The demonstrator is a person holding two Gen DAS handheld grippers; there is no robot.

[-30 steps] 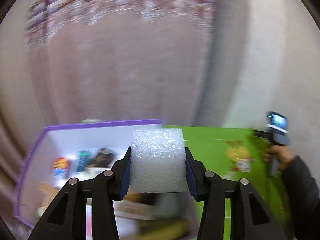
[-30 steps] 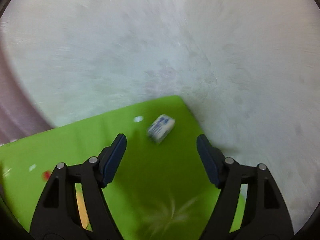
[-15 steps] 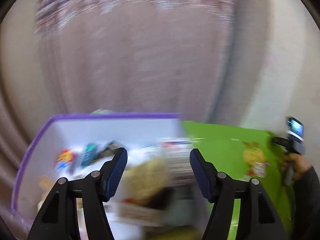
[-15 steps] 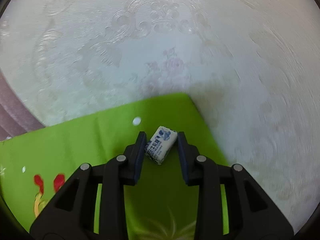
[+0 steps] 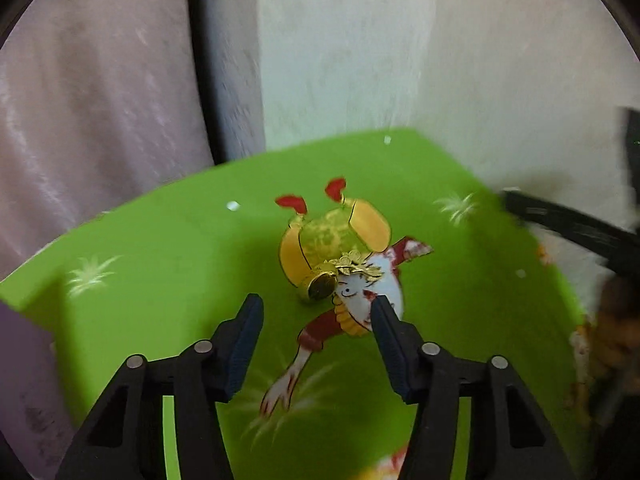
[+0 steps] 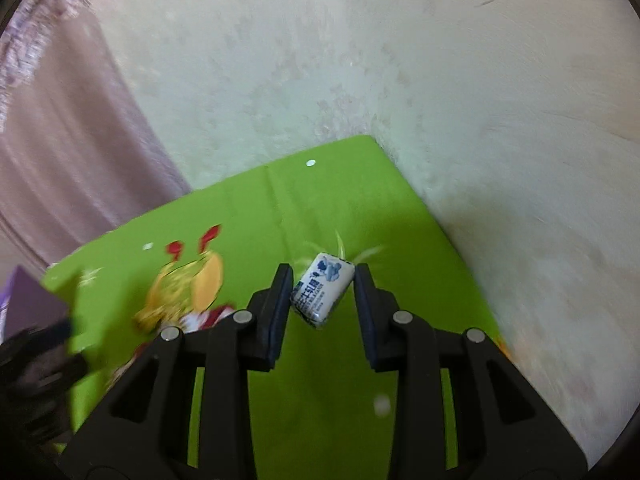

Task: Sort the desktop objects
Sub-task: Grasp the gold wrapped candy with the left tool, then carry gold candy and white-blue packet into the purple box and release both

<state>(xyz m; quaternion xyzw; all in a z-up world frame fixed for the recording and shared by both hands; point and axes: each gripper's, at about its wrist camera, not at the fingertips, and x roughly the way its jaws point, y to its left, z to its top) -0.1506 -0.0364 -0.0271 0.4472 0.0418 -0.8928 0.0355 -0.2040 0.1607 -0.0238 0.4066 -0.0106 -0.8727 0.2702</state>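
- Your left gripper stands with its jaws apart and nothing between them; they have just been closing a little. It hovers over the green mat, pointed at a small gold object that lies on the printed cartoon figure.
- Motion blur makes it hard to say, but that gold piece looks round and shiny, so centre it between the pads before you close, or it may roll aside.
- Lower the tips right to the mat so both pads meet its sides.
- Your right gripper is clamped on a small white-and-blue wrapped candy, held clear above the mat near its far right corner.
- The candy sits skewed, gripped at its corners, so keep steady pressure and avoid sharp swings.
- Carry it toward the purple box at the left edge, staying wide of the left gripper's path.
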